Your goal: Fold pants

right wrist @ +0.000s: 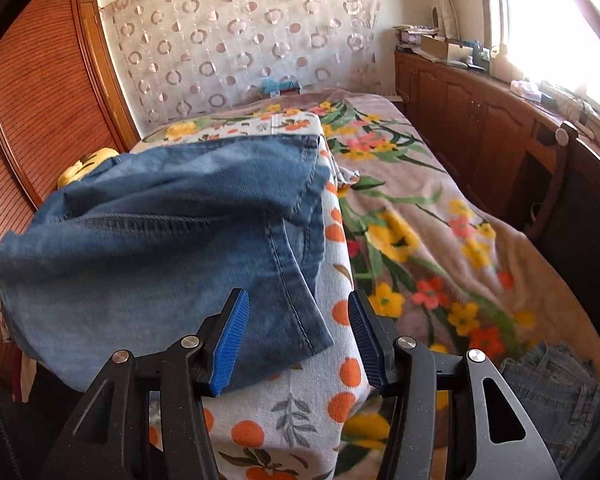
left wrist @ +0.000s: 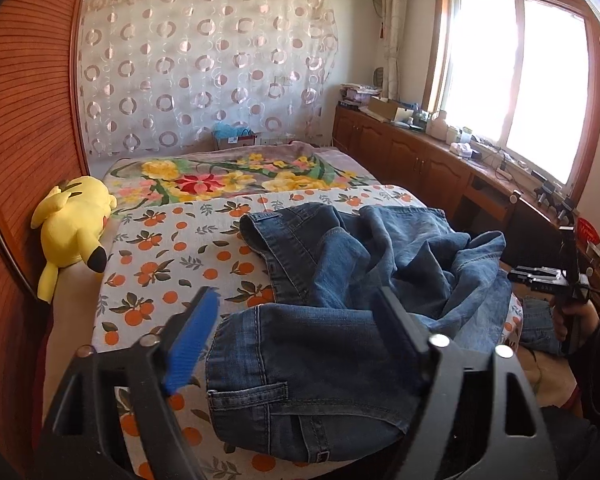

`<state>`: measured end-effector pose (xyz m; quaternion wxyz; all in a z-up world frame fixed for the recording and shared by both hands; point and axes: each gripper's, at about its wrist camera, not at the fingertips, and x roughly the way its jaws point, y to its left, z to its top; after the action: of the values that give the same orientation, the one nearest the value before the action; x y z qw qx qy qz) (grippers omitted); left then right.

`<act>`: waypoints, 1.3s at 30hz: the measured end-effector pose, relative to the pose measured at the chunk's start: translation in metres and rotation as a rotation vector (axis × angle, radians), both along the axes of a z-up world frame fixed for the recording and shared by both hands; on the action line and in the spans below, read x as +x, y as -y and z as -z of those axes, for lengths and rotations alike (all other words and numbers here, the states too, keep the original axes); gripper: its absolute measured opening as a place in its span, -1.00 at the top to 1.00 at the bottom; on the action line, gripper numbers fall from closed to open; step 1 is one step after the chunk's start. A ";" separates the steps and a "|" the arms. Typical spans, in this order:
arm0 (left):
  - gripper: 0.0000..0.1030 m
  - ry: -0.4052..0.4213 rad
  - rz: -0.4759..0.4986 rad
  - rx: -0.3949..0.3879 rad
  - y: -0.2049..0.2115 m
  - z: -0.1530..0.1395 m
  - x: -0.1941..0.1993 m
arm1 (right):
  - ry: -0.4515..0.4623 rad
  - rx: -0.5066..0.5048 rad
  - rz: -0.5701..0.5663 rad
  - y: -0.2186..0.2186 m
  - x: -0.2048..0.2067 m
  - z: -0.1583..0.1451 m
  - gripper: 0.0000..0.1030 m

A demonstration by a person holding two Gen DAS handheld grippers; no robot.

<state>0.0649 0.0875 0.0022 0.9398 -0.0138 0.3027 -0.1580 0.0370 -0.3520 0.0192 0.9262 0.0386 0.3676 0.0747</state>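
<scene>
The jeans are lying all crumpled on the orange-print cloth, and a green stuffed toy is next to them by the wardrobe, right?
Almost. The stuffed toy is yellow, not green; the left wrist view shows it plainly. The rest holds: the jeans lie crumpled on the orange-print cloth, with the toy beside them by the wardrobe.

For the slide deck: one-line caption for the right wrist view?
Open right gripper poised at a hem corner of crumpled jeans on an orange-print cloth atop a floral-blanket bed.
</scene>
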 end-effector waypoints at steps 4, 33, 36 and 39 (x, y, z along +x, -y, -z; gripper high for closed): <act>-0.56 -0.004 0.009 0.003 0.004 0.004 0.001 | -0.012 0.011 -0.014 -0.006 0.007 -0.002 -0.04; -0.56 0.030 -0.001 0.004 0.008 0.000 -0.006 | 0.125 -0.122 0.048 0.070 -0.084 -0.071 0.84; -0.56 0.030 0.001 0.007 0.011 -0.001 -0.004 | 0.105 -0.115 0.057 0.076 -0.086 -0.070 0.84; -0.56 0.026 0.005 0.016 0.013 0.000 -0.001 | 0.115 -0.102 0.070 0.070 -0.081 -0.068 0.76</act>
<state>0.0637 0.0743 0.0026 0.9432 -0.0035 0.2920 -0.1582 -0.0442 -0.4224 0.0874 0.9485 -0.0001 0.3156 0.0258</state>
